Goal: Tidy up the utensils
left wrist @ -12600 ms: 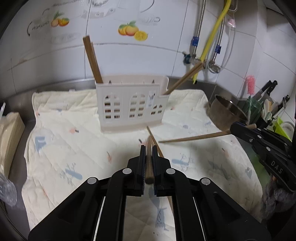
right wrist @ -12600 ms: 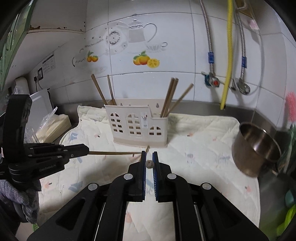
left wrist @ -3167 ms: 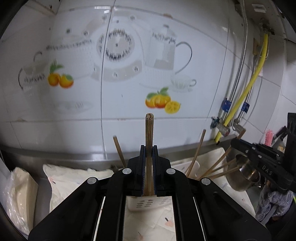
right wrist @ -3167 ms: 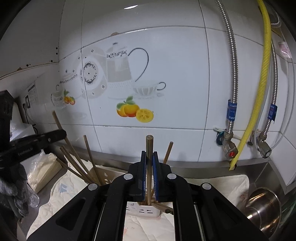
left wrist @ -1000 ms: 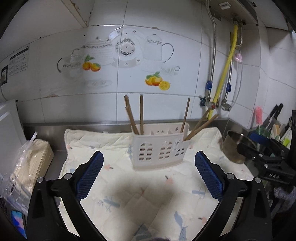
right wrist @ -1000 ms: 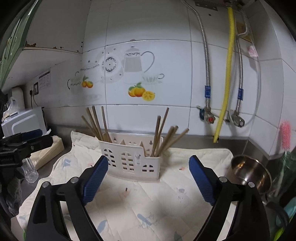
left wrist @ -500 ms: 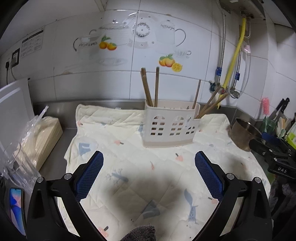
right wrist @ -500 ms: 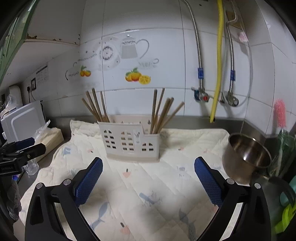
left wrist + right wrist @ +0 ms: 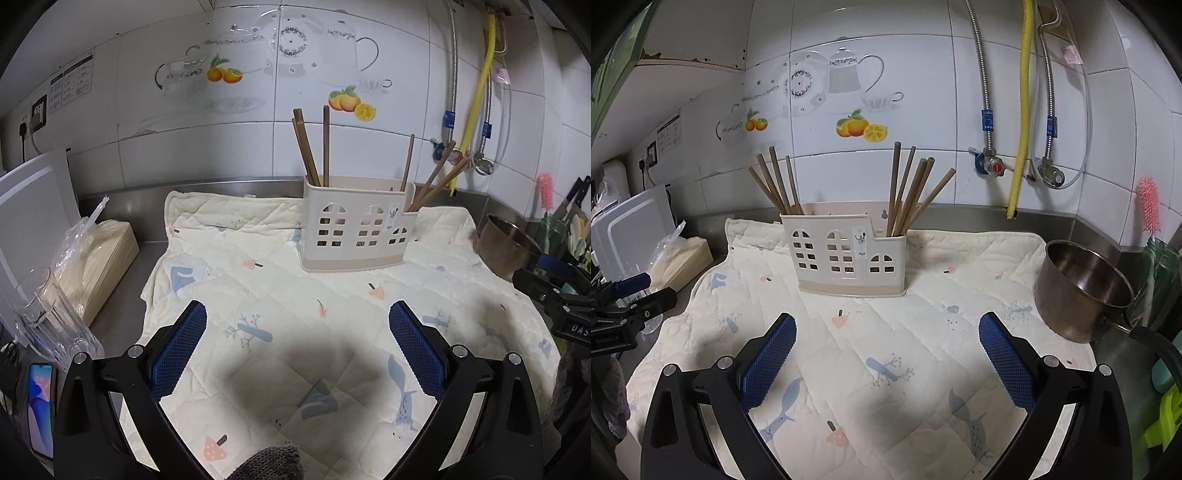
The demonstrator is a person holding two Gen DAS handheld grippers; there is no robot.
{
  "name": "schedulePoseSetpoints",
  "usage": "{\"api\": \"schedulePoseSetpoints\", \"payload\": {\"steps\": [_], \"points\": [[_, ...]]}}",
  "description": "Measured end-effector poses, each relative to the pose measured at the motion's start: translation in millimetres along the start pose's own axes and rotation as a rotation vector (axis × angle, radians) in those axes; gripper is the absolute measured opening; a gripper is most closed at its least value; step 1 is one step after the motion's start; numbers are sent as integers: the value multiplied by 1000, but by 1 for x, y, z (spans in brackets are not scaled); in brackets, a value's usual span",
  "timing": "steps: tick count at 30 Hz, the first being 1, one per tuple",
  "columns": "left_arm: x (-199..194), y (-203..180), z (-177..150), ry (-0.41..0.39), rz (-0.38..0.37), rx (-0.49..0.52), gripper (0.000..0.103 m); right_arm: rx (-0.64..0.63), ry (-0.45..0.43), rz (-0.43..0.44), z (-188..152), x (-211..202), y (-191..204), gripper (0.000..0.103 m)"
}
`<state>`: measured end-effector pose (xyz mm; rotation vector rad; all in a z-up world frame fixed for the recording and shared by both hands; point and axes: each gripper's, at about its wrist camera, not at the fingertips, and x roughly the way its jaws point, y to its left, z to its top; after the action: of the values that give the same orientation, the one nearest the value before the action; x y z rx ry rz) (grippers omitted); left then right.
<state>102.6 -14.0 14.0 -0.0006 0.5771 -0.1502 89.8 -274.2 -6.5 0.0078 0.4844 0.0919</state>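
A cream plastic utensil holder (image 9: pixel 354 229) (image 9: pixel 846 254) stands upright on the patterned quilted cloth (image 9: pixel 295 332) (image 9: pixel 886 350). Brown wooden chopsticks (image 9: pixel 314 147) (image 9: pixel 908 188) stand in its left and right compartments, leaning outward. My left gripper (image 9: pixel 297 332) is wide open and empty, held back above the cloth's near side. My right gripper (image 9: pixel 886 343) is also wide open and empty, well short of the holder. The right gripper also shows at the right edge of the left wrist view (image 9: pixel 554 295), and the left gripper at the left edge of the right wrist view (image 9: pixel 628 299).
A steel pot (image 9: pixel 1082 288) (image 9: pixel 506 243) sits to the right of the cloth. A wrapped stack of paper (image 9: pixel 96 258), a clear glass (image 9: pixel 48 317) and a phone (image 9: pixel 38 406) lie on the left. Hoses and valves (image 9: pixel 1019 110) hang on the tiled wall.
Both grippers have let go of the chopsticks they held, opened wide and drawn back from the holder. Those chopsticks now stand in the holder.
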Motion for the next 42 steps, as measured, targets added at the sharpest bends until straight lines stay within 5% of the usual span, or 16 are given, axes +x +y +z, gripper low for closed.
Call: {"api": "schedulePoseSetpoints", "payload": {"steps": [42], "points": [[3,1,-2,16,23,-18,98,-9,55,-8,-10,8,2,96]]}}
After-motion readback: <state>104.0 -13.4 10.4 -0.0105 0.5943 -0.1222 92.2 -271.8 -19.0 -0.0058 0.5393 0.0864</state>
